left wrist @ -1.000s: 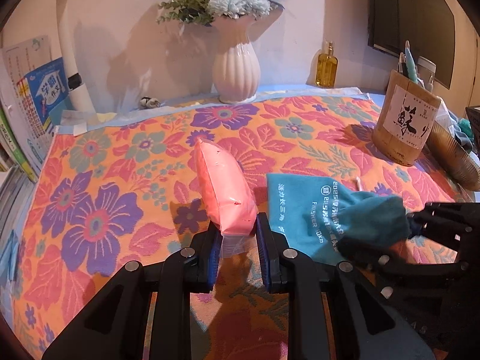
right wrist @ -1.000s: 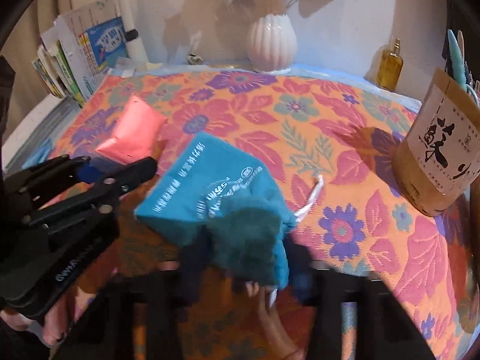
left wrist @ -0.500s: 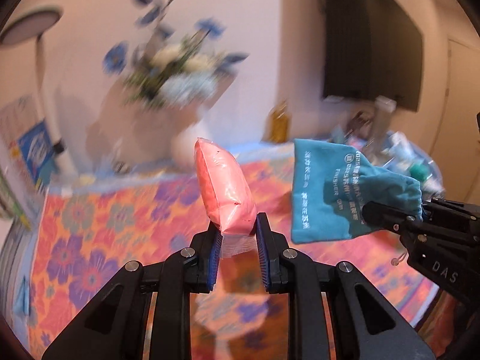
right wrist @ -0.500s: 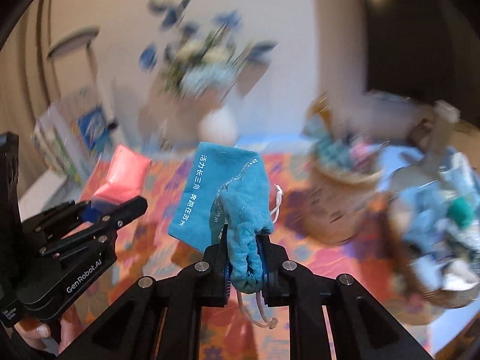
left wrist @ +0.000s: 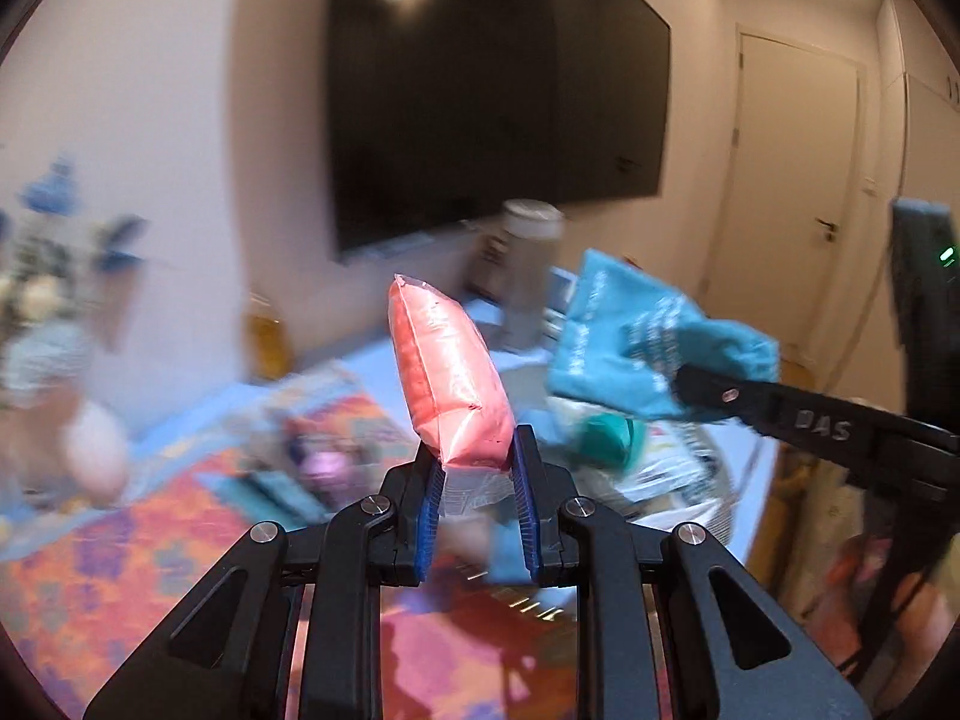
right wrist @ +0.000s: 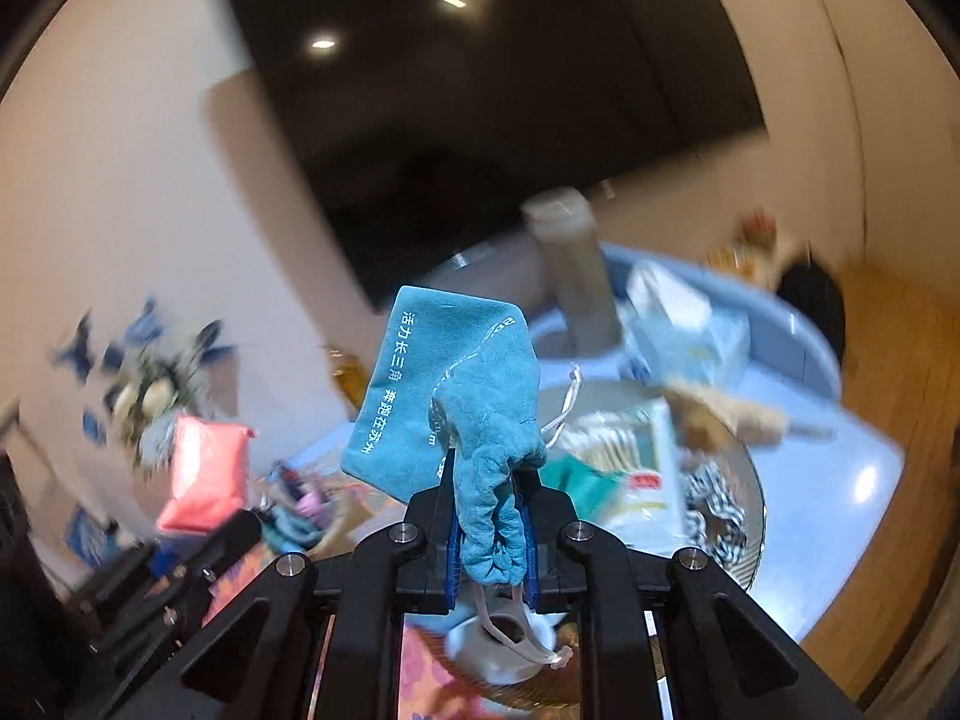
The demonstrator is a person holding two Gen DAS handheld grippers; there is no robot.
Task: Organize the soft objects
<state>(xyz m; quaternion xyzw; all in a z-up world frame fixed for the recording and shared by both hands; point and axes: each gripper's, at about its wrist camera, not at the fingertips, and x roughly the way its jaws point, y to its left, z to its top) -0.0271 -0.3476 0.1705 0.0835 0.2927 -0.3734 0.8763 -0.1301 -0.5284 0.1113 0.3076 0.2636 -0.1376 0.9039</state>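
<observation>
My left gripper [left wrist: 477, 468] is shut on a soft pink plastic pouch [left wrist: 447, 384] and holds it upright in the air above the floral tablecloth [left wrist: 120, 570]. My right gripper [right wrist: 489, 504] is shut on the gathered neck of a teal drawstring bag [right wrist: 444, 396] with white lettering, also held up in the air. The teal bag [left wrist: 636, 348] and the right gripper's arm show at the right of the left wrist view. The pink pouch [right wrist: 207, 474] shows at the left of the right wrist view.
A round basket [right wrist: 744, 516] with packets and cloths sits below and right of the teal bag. A grey cylinder container [right wrist: 573, 276] and a tissue pack [right wrist: 690, 324] stand on the blue table. A dark TV [left wrist: 480, 90] hangs behind. Blurred flower vase [left wrist: 36, 312] at left.
Both grippers lifted their objects off the tablecloth and swung up and to the right, from the vase toward the basket and the TV. Both grips stay shut.
</observation>
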